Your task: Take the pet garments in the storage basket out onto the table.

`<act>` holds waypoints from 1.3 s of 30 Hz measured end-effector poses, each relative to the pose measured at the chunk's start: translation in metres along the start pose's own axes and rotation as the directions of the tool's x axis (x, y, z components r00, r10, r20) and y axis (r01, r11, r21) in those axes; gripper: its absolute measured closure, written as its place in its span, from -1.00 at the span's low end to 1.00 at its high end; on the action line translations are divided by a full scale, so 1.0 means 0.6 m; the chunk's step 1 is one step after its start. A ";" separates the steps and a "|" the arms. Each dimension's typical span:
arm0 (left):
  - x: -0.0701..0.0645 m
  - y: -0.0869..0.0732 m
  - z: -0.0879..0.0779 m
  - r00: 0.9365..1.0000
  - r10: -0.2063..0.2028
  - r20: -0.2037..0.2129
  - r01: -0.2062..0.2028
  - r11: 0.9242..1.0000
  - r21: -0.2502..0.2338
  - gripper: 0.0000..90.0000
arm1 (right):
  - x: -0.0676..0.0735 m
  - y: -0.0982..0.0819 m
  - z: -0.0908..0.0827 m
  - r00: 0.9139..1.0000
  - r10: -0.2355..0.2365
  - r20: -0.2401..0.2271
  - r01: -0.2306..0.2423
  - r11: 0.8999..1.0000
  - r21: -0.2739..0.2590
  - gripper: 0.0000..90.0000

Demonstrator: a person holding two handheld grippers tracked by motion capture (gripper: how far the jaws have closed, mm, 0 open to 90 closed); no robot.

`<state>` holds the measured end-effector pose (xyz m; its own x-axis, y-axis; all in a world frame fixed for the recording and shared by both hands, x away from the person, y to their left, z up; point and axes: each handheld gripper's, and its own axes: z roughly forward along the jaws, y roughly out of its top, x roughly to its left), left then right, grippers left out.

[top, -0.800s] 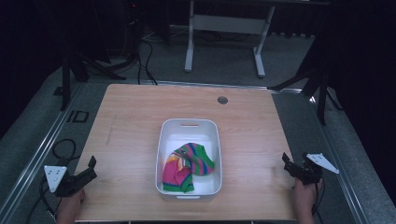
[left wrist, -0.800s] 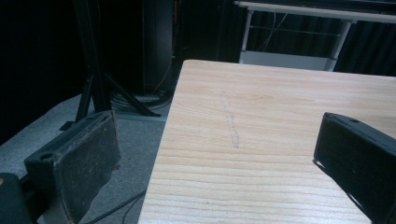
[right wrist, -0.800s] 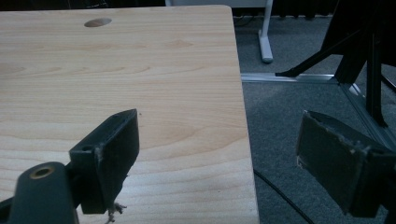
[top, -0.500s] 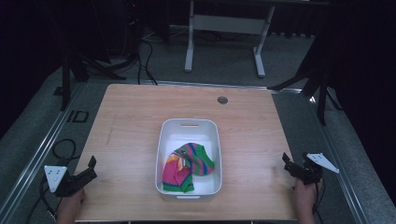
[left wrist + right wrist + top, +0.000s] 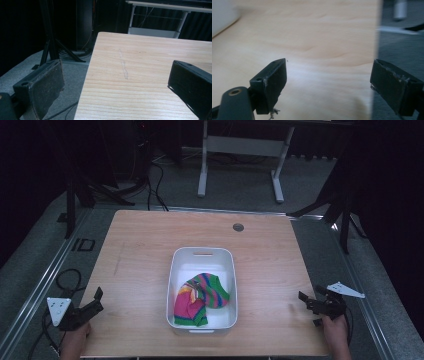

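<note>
Cloth (image 5: 200, 299), striped in pink, green, yellow and blue, lies crumpled in the near half of a white tub (image 5: 229, 265); the far half of the tub is bare; the tub stands in the middle of the tabletop (image 5: 140, 250), somewhat closer to the near edge, its long sides running from near to far. Well apart from it, at the near left corner of the tabletop, the left claw (image 5: 97, 299) hangs with its jaws spread and nothing between them; in the left gripper view one jaw is over the floor and the other over the wood. At the right edge, close to the near right corner, the right claw (image 5: 306, 308) is likewise spread wide and holds nothing, pointing towards the tub; a small round grommet (image 5: 238, 227) sits near the far edge.
</note>
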<state>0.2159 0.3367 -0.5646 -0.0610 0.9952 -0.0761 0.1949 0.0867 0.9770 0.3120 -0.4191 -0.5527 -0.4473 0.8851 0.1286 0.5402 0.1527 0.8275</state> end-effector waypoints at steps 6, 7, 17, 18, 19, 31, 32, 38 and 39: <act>0.000 0.000 0.000 1.000 -0.001 -0.002 0.001 1.000 0.000 -0.98 | 0.010 0.006 0.010 0.987 -0.087 -0.132 0.101 0.989 0.108 -0.70; 0.000 0.000 0.000 1.000 -0.001 -0.001 0.001 1.000 0.001 -0.98 | 0.013 0.008 0.011 0.984 -0.096 -0.152 0.114 0.987 0.116 -0.70; 0.000 0.000 0.000 1.000 -0.002 0.002 0.002 1.000 0.001 -0.98 | 0.061 0.041 0.016 0.928 -0.132 -0.349 0.201 0.965 0.170 -0.72; 0.001 0.000 0.000 1.000 -0.001 0.006 0.001 1.000 0.001 -0.98 | 0.064 0.045 0.017 0.922 -0.137 -0.362 0.207 0.965 0.163 -0.72; 0.001 0.000 -0.001 1.000 0.000 0.010 0.000 1.000 0.000 -0.98 | 0.067 0.051 0.017 0.918 -0.136 -0.372 0.207 0.965 0.159 -0.72; 0.001 0.000 0.000 1.000 -0.005 0.017 0.005 1.000 0.004 -0.98 | 0.112 0.102 0.023 0.889 -0.202 -0.410 0.285 0.947 0.150 -0.67; 0.001 0.000 0.000 1.000 -0.005 0.018 0.005 1.000 0.005 -0.98 | 0.117 0.107 0.024 0.883 -0.215 -0.418 0.298 0.944 0.144 -0.67; 0.002 0.000 0.001 1.000 -0.005 0.021 0.005 1.000 0.011 -0.98 | 0.152 0.141 0.030 0.844 -0.292 -0.451 0.379 0.918 0.116 -0.68; 0.002 0.000 0.001 1.000 -0.004 0.020 0.004 1.000 0.013 -0.98 | 0.160 0.147 0.031 0.835 -0.306 -0.457 0.394 0.913 0.109 -0.68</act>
<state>0.2167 0.3376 -0.5648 -0.0422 0.9955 -0.0843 0.2069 0.0913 0.9741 0.3301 -0.3124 -0.4773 -0.8647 0.4914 0.1043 0.3948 0.5362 0.7461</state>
